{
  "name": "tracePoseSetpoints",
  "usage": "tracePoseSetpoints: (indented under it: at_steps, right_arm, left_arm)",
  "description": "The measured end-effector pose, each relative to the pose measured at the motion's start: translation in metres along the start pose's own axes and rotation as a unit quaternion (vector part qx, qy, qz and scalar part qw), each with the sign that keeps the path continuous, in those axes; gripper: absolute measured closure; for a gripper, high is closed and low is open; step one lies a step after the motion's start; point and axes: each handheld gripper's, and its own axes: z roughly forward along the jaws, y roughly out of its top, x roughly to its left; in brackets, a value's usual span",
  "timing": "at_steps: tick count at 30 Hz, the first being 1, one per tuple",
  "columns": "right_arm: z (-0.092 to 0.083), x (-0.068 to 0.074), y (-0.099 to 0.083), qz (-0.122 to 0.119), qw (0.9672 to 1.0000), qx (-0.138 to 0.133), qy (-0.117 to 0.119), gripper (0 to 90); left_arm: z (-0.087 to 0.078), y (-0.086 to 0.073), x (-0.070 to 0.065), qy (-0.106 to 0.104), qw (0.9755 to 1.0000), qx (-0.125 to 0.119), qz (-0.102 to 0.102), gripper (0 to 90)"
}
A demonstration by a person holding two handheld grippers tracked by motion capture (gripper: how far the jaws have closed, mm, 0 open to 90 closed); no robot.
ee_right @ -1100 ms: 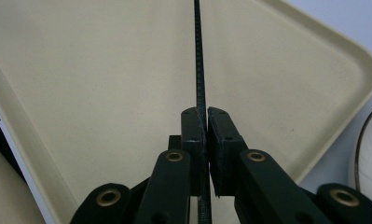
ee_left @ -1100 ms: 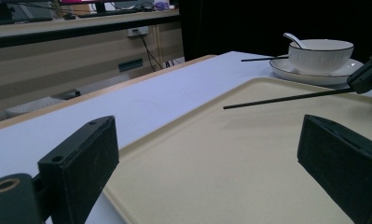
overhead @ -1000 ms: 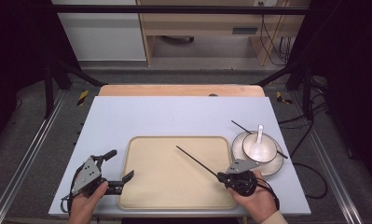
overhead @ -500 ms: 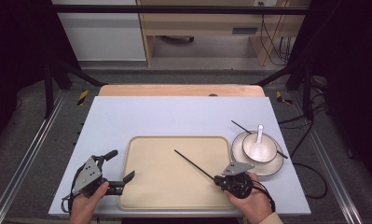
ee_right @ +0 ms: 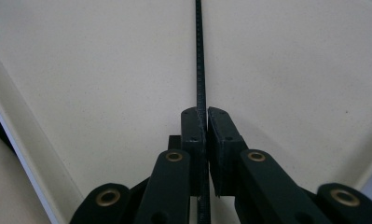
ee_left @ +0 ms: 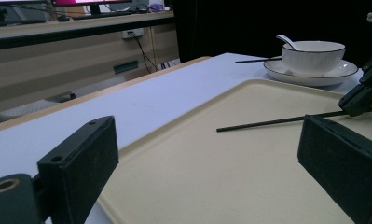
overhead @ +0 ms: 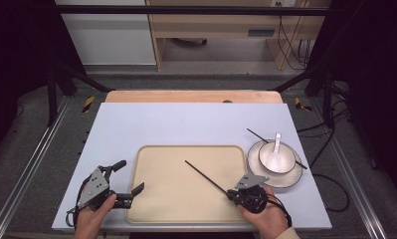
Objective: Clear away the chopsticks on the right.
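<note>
A beige tray (overhead: 166,199) lies at the table's near middle. My right gripper (overhead: 234,194) is shut on one end of a black chopstick (overhead: 206,176), which slants up-left low over the tray. In the right gripper view the jaws (ee_right: 204,114) pinch the chopstick (ee_right: 198,56) above the tray (ee_right: 104,70). My left gripper (overhead: 129,178) stands open at the tray's left edge with nothing between its jaws (ee_left: 207,154). From the left gripper view I see the chopstick (ee_left: 277,122) and the right gripper (ee_left: 365,88) across the tray (ee_left: 211,186).
A white bowl (overhead: 276,158) with a white spoon (overhead: 275,144) sits on a saucer (overhead: 290,179) right of the tray. A second black chopstick (overhead: 255,134) rests across the saucer. The same bowl (ee_left: 313,56) stands at the far right in the left gripper view.
My right gripper has drawn the held chopstick slightly left and toward the near edge. The left gripper has stayed put.
</note>
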Motion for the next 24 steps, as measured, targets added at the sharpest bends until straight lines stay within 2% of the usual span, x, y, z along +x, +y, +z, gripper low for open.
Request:
tracePoseSetpoints:
  at_steps: [10,20,24]
  right_arm:
    - [0.0,0.0,-0.001,0.002,1.0,-0.002,0.003,83.8]
    - [-0.007,-0.002,0.0,0.005,0.9996,-0.026,0.004,79.7]
    - [-0.013,-0.005,0.0,0.005,0.9991,-0.041,-0.002,74.9]
  left_arm:
    - [0.0,0.0,0.0,-0.001,1.0,0.0,0.001,4.9]
    - [-0.001,0.001,0.0,-0.001,1.0,0.003,0.004,4.9]
    - [-0.001,0.0,0.0,-0.001,1.0,0.0,0.002,4.9]
